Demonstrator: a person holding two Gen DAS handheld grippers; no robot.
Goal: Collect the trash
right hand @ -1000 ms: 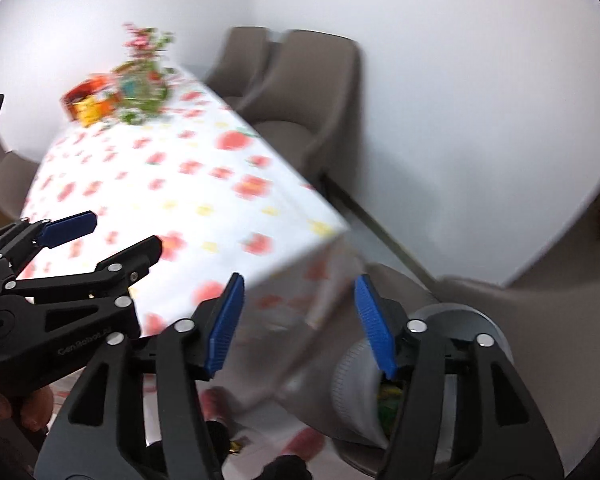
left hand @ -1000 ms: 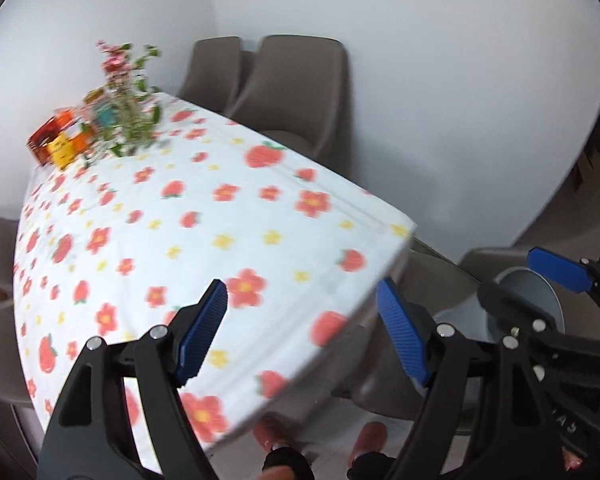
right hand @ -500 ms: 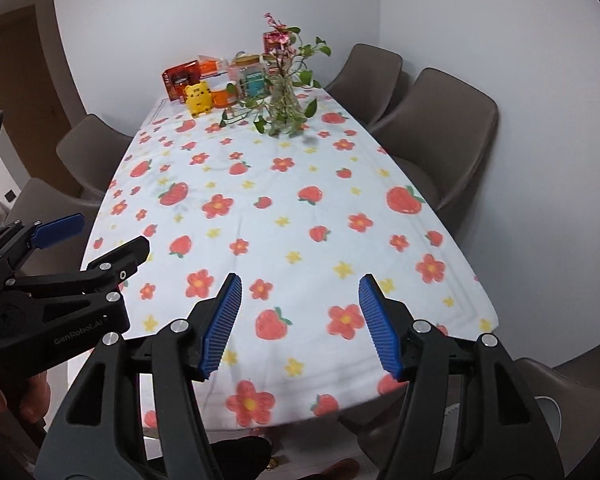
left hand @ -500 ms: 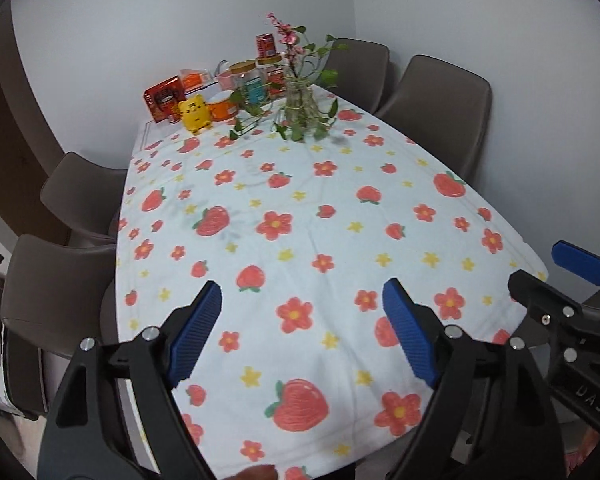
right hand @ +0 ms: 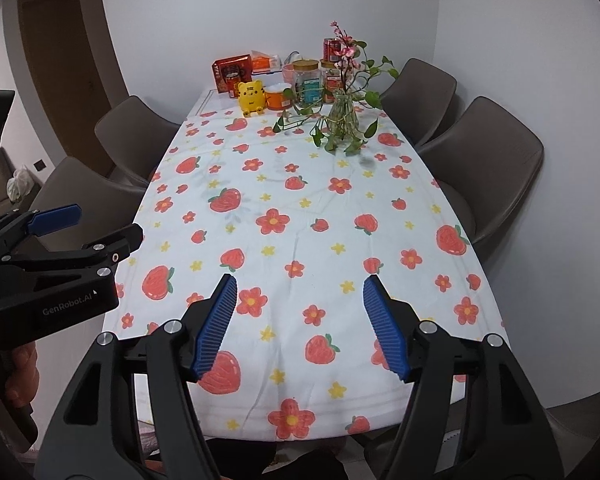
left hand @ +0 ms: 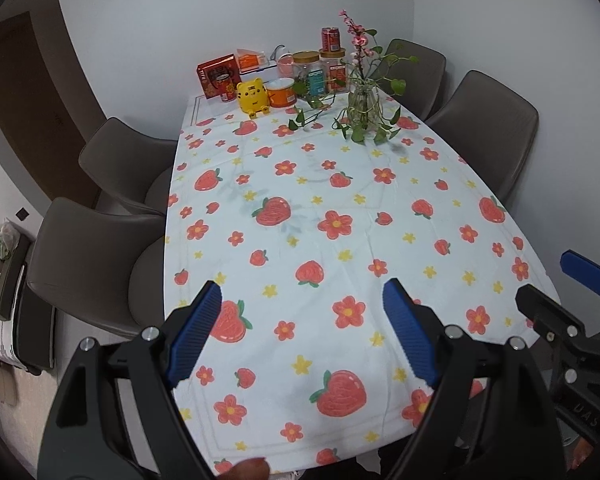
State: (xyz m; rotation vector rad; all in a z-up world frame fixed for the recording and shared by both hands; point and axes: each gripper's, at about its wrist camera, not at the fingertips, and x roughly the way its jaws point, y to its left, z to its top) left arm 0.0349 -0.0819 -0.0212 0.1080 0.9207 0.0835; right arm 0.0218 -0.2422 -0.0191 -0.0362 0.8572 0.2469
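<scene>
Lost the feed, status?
Both hand-held grippers, left and right, open, empty, jaws just widened. No trash visible on table. Nothing in the way.

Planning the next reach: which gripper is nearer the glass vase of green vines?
Right, slightly. The right gripper faces the glass vase almost straight ahead; the left gripper sits further left, vase ahead-right.

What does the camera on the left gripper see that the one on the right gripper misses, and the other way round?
Only the left wrist view shows the left gripper head on, open and empty, with the right gripper's fingers at its right edge. Only the right wrist view shows the right gripper head on, open with nothing between its jaws, which have just been opening, and a hand holding the left gripper's handle. Both share the strawberry tablecloth, the plant vase, the yellow toy and the brown chairs.
</scene>
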